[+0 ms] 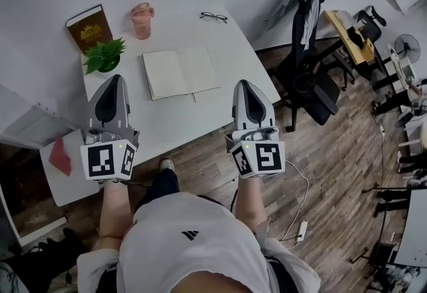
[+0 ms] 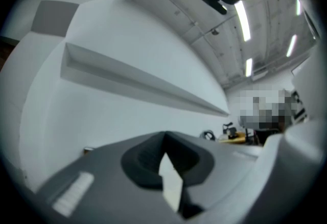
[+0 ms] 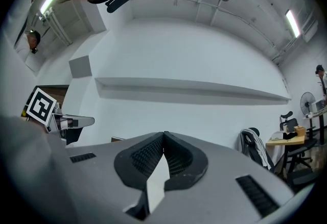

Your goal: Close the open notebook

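Observation:
The open notebook [image 1: 180,71] lies flat on the white table [image 1: 193,118], blank pages up, between my two grippers and a little beyond them. My left gripper [image 1: 116,78] hovers over the table's left part, its tip beside a potted plant [image 1: 103,57]. My right gripper [image 1: 243,83] hangs over the table's right edge, right of the notebook. Both have their jaws together with nothing held. The left gripper view [image 2: 164,136] and the right gripper view [image 3: 164,136] show only meeting jaws against a white wall; the notebook is hidden there.
At the table's back stand a brown book [image 1: 89,26], a pink cup [image 1: 141,20] and glasses [image 1: 213,17]. A black chair with a grey garment [image 1: 303,51] is to the right. A low white stand with a red item [image 1: 61,157] sits left of me.

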`<state>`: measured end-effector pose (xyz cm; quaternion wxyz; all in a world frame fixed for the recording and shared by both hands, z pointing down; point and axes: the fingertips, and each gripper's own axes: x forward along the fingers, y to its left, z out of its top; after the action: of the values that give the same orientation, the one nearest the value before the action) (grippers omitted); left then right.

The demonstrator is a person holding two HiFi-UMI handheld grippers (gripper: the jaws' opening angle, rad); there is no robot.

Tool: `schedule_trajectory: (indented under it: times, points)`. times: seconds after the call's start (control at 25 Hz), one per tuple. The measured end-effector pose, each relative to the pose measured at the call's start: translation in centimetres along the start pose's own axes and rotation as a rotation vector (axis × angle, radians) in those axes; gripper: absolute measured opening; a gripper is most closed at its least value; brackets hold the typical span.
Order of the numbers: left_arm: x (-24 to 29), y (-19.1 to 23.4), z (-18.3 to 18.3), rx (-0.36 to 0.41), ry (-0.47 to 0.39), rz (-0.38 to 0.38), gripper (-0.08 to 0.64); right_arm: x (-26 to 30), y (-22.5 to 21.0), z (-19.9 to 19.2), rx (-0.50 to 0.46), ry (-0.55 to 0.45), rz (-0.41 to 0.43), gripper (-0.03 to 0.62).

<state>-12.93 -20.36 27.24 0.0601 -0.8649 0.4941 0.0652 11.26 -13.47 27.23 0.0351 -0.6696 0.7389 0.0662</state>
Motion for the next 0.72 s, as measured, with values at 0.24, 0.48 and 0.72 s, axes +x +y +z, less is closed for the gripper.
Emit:
schedule_trajectory:
  times: [0.24, 0.48, 0.72]
  points:
    - [4.4, 2.7, -1.0, -0.005, 0.004, -0.027, 0.008, 4.9, -0.2, -0.7, 0.003, 0.004, -0.013, -0.003]
    - [7.7, 3.9, -3.7, -0.025, 0.058, -0.090, 0.009, 8.7, 0.2, -2.1, 0.003, 0.027, -0.026, -0.003]
    - [9.3, 4.5, -8.1, -0.084, 0.151, -0.124, 0.009, 10.8, 0.8, -4.7, 0.019, 0.086, -0.025, -0.003]
